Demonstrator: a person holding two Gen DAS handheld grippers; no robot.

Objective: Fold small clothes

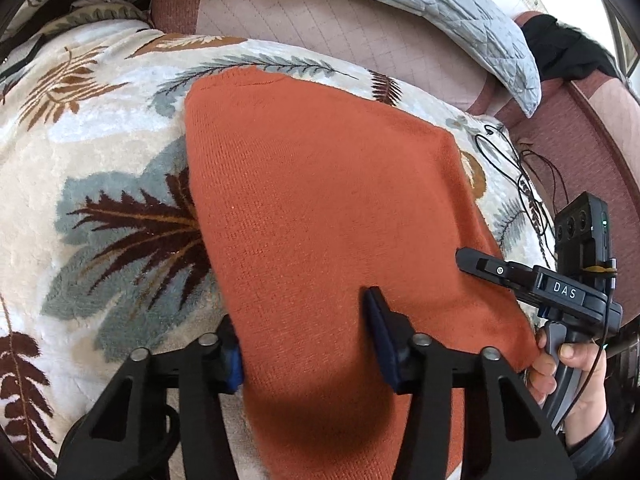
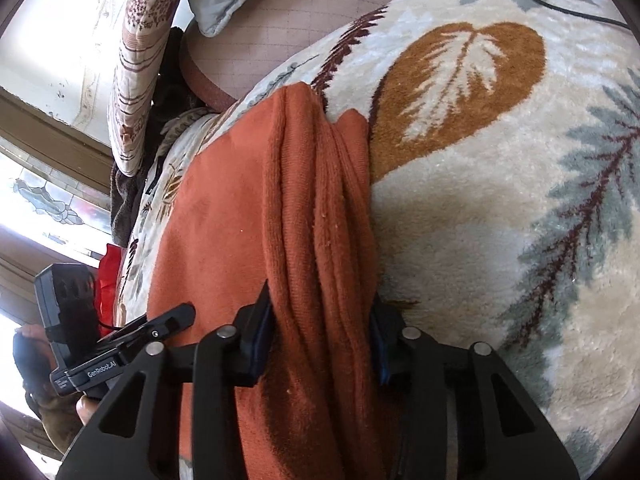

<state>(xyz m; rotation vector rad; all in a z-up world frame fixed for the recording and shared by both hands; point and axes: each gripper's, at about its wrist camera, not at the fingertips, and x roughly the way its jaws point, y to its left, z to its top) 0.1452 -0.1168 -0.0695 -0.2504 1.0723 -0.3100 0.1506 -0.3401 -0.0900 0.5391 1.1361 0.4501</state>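
Observation:
An orange knit garment [image 1: 328, 208] lies folded and flat on a leaf-patterned fleece blanket [image 1: 100, 152]. My left gripper [image 1: 304, 336] is at its near edge with the jaws wide apart, the cloth lying between the blue pads. The right gripper [image 1: 480, 266] shows at the garment's right edge in the left wrist view. In the right wrist view the garment's bunched, layered edge [image 2: 320, 220] runs between the two pads of my right gripper [image 2: 320, 336], which are closed against it. The left gripper [image 2: 168, 322] shows at the lower left there.
A grey quilted pillow [image 1: 432, 4] and a pink quilted sheet [image 1: 288, 12] lie behind the blanket. Black cables [image 1: 520, 176] lie at the blanket's right edge. A patterned cushion [image 2: 140, 60] and a window are at the left of the right wrist view.

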